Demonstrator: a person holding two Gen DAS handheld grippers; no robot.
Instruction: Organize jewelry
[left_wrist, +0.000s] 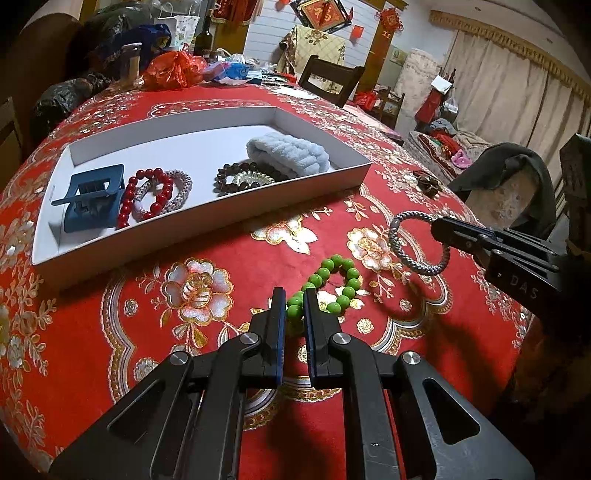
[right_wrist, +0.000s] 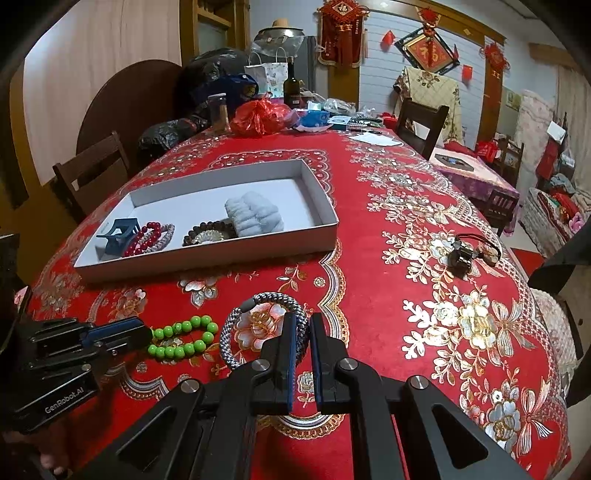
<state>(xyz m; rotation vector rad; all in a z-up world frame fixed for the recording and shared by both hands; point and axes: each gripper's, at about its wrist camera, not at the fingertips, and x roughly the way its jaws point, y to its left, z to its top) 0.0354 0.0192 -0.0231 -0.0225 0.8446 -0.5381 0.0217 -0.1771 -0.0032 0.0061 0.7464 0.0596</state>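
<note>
On a red floral worktop (left_wrist: 110, 350), the left claw (left_wrist: 294, 295) is clamped on a green bead bracelet (left_wrist: 328, 284), while the right claw (right_wrist: 303, 325) grips a grey braided bracelet (right_wrist: 258, 328) just beside it. Behind them, a white tray (left_wrist: 207, 118) holds a blue hair clip (left_wrist: 92, 195), red beads (left_wrist: 147, 192), dark beads (left_wrist: 229, 181) and a pale fluffy band (left_wrist: 288, 155).

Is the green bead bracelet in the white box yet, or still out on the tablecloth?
Still out. The green bead bracelet lies on the tablecloth in front of the white box, with the left gripper shut on its near beads.
</note>
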